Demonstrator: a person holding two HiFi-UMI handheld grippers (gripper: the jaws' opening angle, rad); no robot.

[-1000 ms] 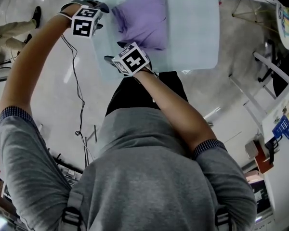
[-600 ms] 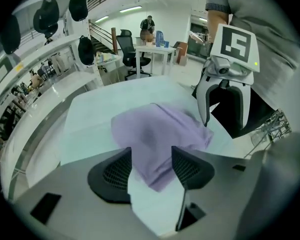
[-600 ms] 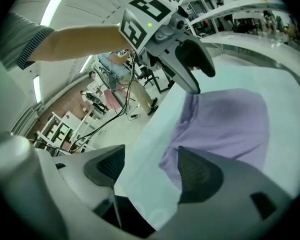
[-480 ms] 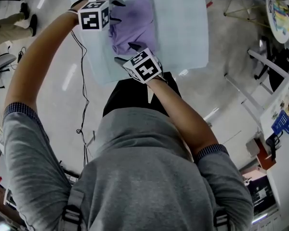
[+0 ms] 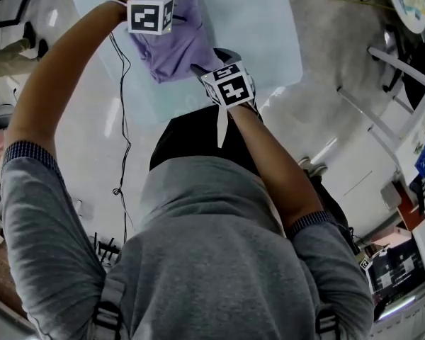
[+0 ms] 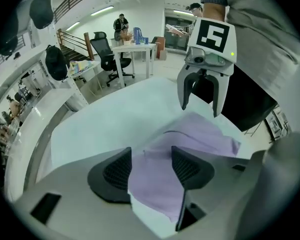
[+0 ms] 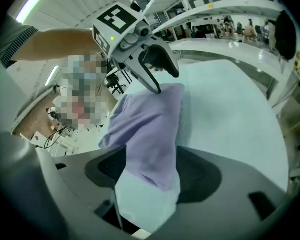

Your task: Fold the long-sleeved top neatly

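Softly crumpled, the lilac top point(image 5: 176, 50) lies ungripped between the left gripper's point(image 6: 151, 155) wide jaws and the right gripper's point(image 7: 150, 158), just narrowing.

In the head view, marker cubes hide the jaws of the left gripper point(image 6: 151, 170) and right gripper point(image 7: 150, 173) and part of the purple top point(image 5: 171, 52), while the table point(image 5: 262, 20) runs off the top edge.

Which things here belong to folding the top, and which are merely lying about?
Belong: purple top, table, left tongs, right tongs.
Lying about: office chair, white desk, floor cable.
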